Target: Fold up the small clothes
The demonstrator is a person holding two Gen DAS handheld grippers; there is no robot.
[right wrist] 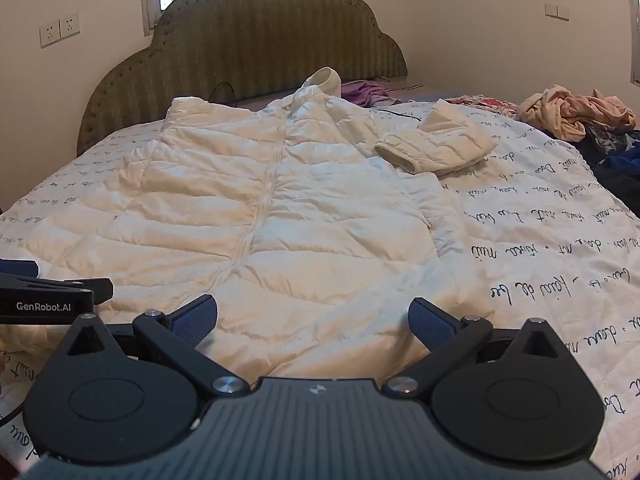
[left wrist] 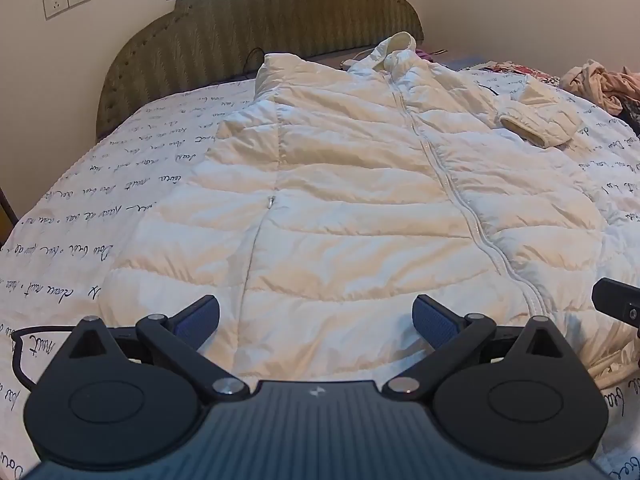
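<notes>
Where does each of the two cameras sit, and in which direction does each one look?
Left wrist: on the left hand-held gripper, jaws open, above the near hem of the white quilted puffer jacket, facing the olive padded headboard; the right hand-held gripper's tip shows at the right edge.
Right wrist: on the right hand-held gripper, jaws open, facing the same way; the left one shows at the left edge.
Shared: jacket, headboard, white script-printed bedsheet, folded sleeve.
</notes>
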